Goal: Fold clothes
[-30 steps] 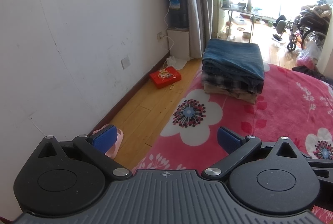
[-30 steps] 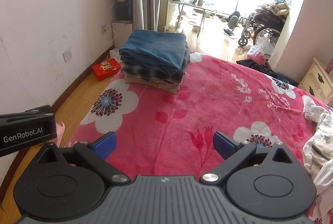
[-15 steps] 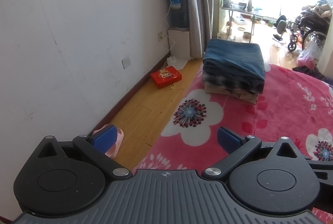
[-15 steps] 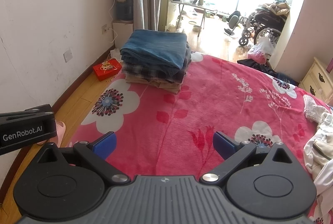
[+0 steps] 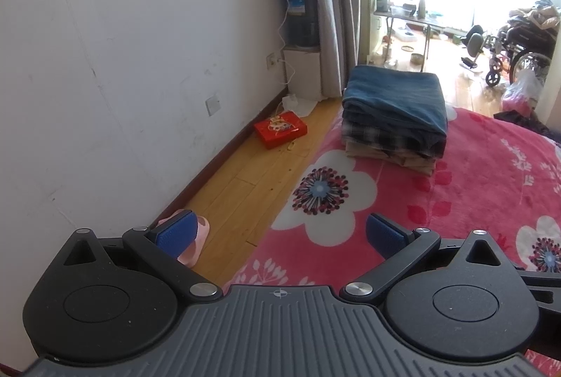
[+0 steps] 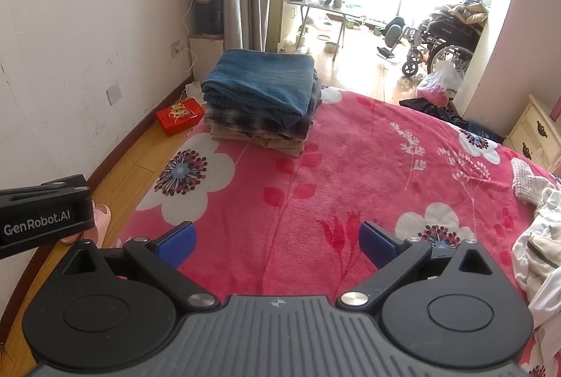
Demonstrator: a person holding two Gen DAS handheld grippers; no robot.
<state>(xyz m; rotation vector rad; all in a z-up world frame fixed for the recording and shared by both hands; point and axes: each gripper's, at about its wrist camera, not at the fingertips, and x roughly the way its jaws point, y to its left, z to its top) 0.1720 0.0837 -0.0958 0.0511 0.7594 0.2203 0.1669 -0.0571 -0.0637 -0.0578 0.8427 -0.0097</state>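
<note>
1. Almost no change is seen over the last second: the view is shifted only slightly, so a pause between garments is judged.
2. The left gripper and right gripper are held wide apart, with nothing between the pads.
3. The folded stack is set at the far left corner of the red blanket; its long axis is directed away from the cameras.
4. Pale unfolded clothes, possibly next, are cut off at the right edge.

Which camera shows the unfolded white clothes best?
The right wrist view: the unfolded white clothes lie crumpled at its right edge on the red blanket. The left wrist view shows none of them.
</note>
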